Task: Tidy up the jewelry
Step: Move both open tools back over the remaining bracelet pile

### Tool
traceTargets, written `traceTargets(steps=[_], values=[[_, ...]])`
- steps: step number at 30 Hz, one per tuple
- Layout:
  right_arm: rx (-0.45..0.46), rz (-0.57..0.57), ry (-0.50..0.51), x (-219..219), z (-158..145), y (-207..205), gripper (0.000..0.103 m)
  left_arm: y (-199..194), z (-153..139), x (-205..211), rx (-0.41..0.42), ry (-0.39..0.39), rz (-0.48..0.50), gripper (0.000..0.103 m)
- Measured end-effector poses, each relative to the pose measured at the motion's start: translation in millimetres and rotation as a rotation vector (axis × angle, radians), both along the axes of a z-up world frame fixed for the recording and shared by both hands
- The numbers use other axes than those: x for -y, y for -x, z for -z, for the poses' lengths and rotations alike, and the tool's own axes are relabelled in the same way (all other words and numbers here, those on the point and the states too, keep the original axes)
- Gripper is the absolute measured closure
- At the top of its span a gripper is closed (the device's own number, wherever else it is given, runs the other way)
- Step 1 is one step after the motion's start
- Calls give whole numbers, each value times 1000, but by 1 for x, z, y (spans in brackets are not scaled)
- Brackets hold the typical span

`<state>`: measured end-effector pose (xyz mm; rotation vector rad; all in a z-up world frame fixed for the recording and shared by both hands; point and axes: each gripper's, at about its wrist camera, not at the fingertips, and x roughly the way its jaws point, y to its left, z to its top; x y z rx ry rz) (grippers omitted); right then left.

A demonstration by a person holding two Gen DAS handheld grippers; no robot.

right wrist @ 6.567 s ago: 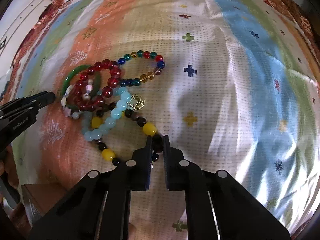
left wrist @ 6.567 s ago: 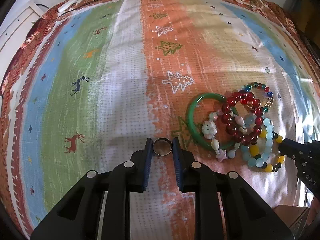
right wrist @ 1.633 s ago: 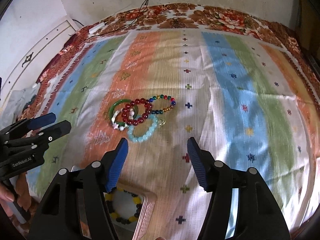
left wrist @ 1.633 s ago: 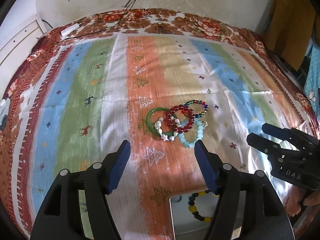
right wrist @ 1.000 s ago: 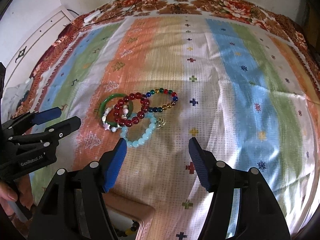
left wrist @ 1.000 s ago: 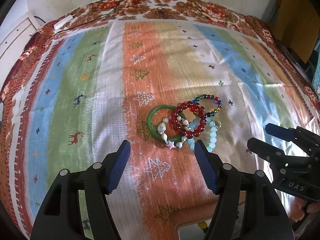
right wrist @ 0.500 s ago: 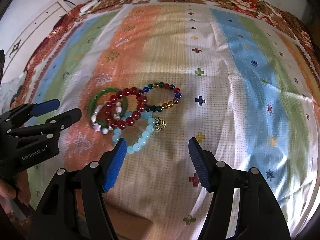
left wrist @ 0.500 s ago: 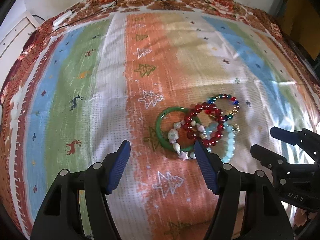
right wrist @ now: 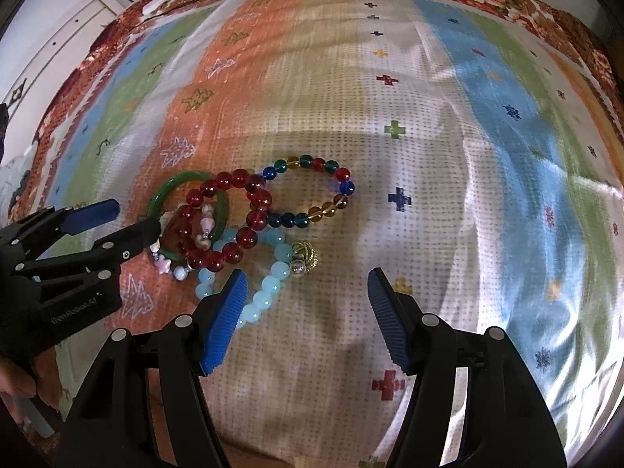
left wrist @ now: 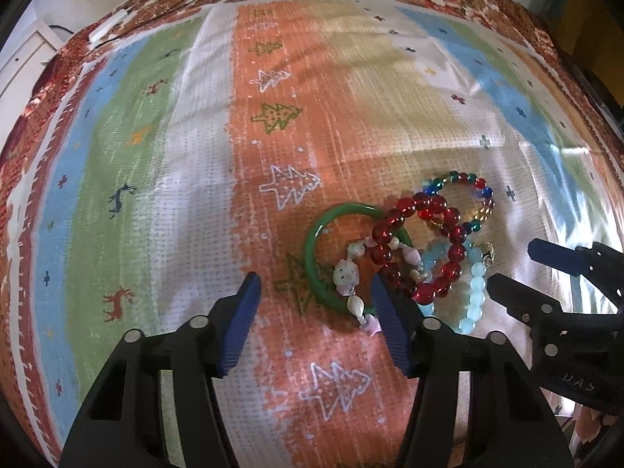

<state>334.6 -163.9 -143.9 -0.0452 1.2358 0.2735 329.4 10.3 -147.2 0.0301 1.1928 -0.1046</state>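
One gold charm (right wrist: 304,257) clearer from the right wrist view.

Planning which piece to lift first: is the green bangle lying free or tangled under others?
Overlapped. The red bead bracelet and a shell-and-charm strand lie across the green bangle; only its left arc is bare.

Green bangle (left wrist: 314,257) partly covered by the red bead bracelet (left wrist: 423,241) and shell bracelet (left wrist: 353,273); near arc of the pale blue bracelet (right wrist: 269,279) hidden behind the right gripper's (right wrist: 306,312) left finger; cloth (left wrist: 187,179) motion-blurred toward the far edge; hand (right wrist: 13,384) cut off at left border.
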Motion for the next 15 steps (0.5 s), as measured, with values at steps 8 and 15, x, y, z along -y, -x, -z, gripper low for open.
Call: traceTargets(steps=[8, 15], values=[[-38, 1, 10, -5, 10, -5, 46, -3, 11, 6, -21, -3, 26, 67], [-80, 16, -17, -3, 14, -8, 74, -2, 13, 9, -25, -32, 48, 83]])
